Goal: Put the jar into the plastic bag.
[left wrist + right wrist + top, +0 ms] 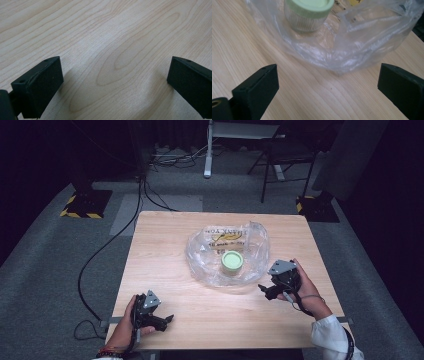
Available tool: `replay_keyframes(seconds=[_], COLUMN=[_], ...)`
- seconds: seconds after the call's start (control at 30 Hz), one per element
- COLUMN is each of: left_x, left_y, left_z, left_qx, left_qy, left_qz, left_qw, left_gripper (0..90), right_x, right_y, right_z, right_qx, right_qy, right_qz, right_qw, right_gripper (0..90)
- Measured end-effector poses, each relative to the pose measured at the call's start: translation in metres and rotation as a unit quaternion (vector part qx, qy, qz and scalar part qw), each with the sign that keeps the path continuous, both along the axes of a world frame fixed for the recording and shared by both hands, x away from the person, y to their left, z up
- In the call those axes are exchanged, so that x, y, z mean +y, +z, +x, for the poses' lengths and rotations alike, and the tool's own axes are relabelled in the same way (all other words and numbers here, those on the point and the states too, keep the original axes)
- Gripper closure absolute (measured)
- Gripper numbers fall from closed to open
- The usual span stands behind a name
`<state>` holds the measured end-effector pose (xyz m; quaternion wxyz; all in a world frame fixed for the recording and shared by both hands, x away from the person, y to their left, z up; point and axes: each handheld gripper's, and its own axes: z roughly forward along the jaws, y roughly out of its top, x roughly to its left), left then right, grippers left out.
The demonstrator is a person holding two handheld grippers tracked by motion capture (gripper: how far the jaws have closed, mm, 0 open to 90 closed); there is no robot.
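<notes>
Gaping empty: left gripper [167, 319], right gripper [262, 289] (near bagged jar [232, 261]).

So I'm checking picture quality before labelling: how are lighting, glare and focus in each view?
High view: the table is lit while the room around it is dark; the plastic bag glints white. Left gripper view: sharp wood grain, with soft shadows beside the jaws. Right gripper view: glare streaks on the bag, and the green-lidded jar looks slightly soft.

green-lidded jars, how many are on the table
1. The green-lidded jar sits inside the clear plastic bag at mid-table, ahead of the right gripper. The crumpled bag could hide something small.
</notes>
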<state>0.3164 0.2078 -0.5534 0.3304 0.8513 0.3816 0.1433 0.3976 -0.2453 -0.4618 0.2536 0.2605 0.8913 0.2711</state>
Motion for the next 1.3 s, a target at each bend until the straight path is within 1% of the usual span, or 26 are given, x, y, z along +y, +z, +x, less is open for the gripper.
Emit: replay_keyframes(seconds=[0.23,0.33,0.4,0.53,0.67,0.77,0.83,1.07,1.17,1.3], left_x=[0.000,0.000,0.000,0.000,0.000,0.000,0.000,0.000,0.000,0.000], left_y=[0.000,0.000,0.000,0.000,0.000,0.000,0.000,0.000,0.000,0.000], left_z=[0.000,0.000,0.000,0.001,0.001,0.001,0.001,0.001,0.001,0.001], left_qx=[0.001,0.001,0.001,0.001,0.001,0.001,0.001,0.001,0.001,0.001], left_qy=[0.001,0.001,0.001,0.002,0.001,0.002,0.001,0.002,0.002,0.002], left_qz=[0.000,0.001,0.000,0.000,0.000,0.000,0.000,0.000,0.000,0.000], left_qw=[1.0000,1.0000,1.0000,1.0000,1.0000,1.0000,1.0000,1.0000,1.0000,1.0000], left_gripper=[0.1,0.1,0.1,0.1,0.1,0.1,0.1,0.1,0.1,0.1], right_x=[-0.020,-0.029,-0.035,-0.048,-0.063,-0.074,-0.081,-0.100,-0.108,-0.118], right_y=[-0.013,-0.019,-0.023,-0.033,-0.042,-0.047,-0.052,-0.064,-0.068,-0.074], right_z=[-0.013,-0.018,-0.021,-0.026,-0.032,-0.036,-0.039,-0.048,-0.052,-0.056], right_qx=[-0.007,-0.007,-0.003,0.003,0.010,0.017,0.021,0.035,0.042,0.050], right_qy=[-0.009,-0.014,-0.019,-0.032,-0.048,-0.059,-0.065,-0.085,-0.096,-0.108], right_qz=[-0.008,-0.003,0.001,-0.002,0.006,0.012,0.012,0.021,0.034,0.043], right_qw=[0.9999,0.9999,0.9998,0.9995,0.9988,0.9981,0.9976,0.9955,0.9939,0.9920], right_gripper=[3.4,3.3,3.4,3.4,3.4,3.3,3.4,3.3,3.3,3.3])
